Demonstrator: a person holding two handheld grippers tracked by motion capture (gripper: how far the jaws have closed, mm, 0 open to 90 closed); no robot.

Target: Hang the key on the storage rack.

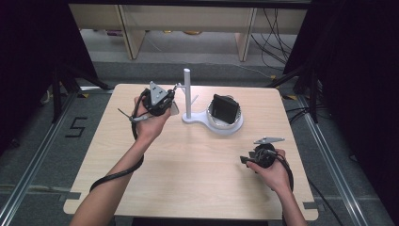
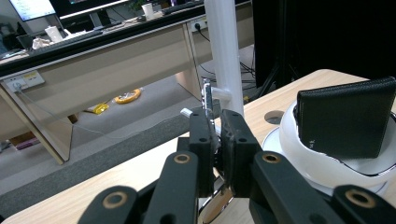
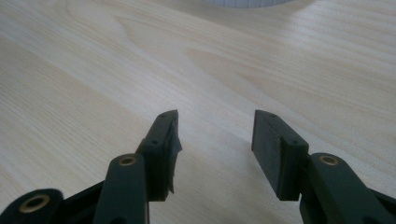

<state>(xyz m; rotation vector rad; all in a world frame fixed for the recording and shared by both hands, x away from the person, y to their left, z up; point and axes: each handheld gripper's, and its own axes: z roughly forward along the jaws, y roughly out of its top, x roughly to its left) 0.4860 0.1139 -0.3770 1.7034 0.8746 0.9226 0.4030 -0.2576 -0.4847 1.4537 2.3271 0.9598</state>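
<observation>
In the high view the left gripper [image 1: 170,96] sat in the upper middle of the frame, just left of the white stand [image 1: 187,94], and in the left gripper view its jaws were clamped shut on a thin metal piece [image 2: 208,100] whose tip reached one of the stand's short pegs [image 2: 219,92]. A black wallet [image 1: 224,109] leaned in the stand's round white dish [image 1: 234,127], just right of the post. The right gripper [image 1: 244,160] rested low on the wooden surface [image 1: 197,160] at the lower right of the frame, well apart from the stand, its jaws spread with nothing between them.
</observation>
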